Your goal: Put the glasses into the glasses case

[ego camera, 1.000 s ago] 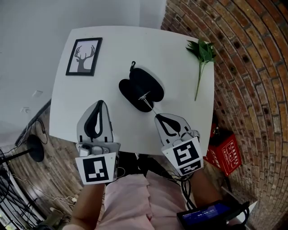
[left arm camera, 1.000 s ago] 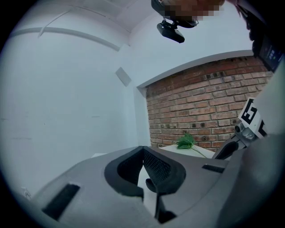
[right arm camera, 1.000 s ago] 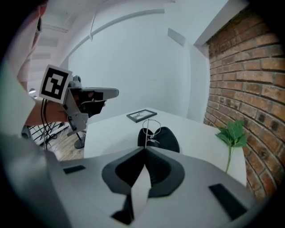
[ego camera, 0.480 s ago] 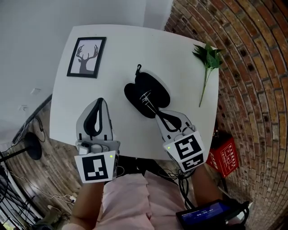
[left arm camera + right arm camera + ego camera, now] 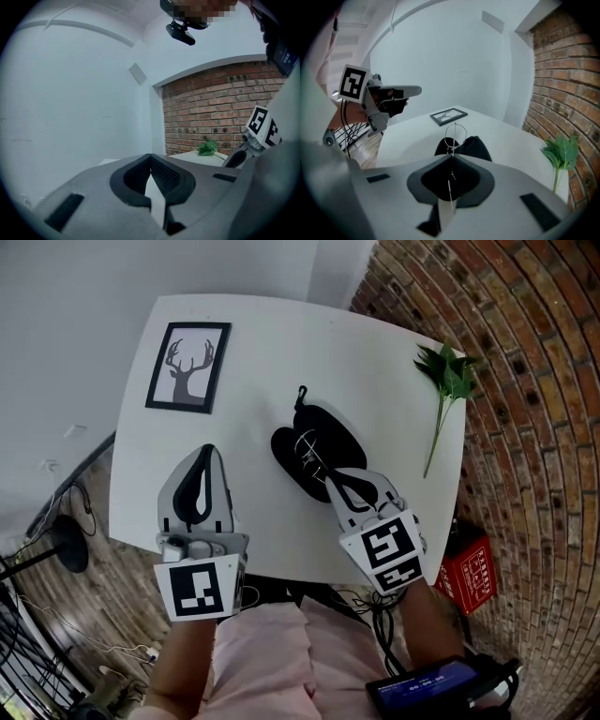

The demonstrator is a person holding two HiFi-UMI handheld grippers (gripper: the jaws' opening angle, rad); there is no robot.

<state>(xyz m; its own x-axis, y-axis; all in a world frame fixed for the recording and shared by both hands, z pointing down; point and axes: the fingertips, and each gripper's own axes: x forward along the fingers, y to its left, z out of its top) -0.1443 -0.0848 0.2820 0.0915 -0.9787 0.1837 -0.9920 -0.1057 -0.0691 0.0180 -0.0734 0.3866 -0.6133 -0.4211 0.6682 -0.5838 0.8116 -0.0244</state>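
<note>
— Where are the thin wire-framed glasses (image 5: 307,450)?

— In the middle of the head view, over the near part of the black oval glasses case (image 5: 343,435), which lies open on the white square worktop (image 5: 281,338). The right gripper (image 5: 330,474) holds them by one thin temple arm, and its jaws are closed tight on that wire. In the right gripper view the rims stand upright just past the jaw tips, with the case right behind them. Whether the rims touch the case lining I cannot tell.

— And the left gripper (image 5: 206,448)?

— It is at the lower left of the head view, above the near edge of the worktop and well apart from the case. Its jaws meet at the tips with nothing between them. Its own view looks past them across the worktop to the brick wall (image 5: 220,112).

— What else is on the worktop?

— A black-framed picture of a deer's head (image 5: 187,367) lies flat at the upper left, and a green leafy sprig (image 5: 448,381) lies near the edge at the upper right. Both are clear of the case. A red box (image 5: 476,568) sits off the worktop at the lower right.
</note>
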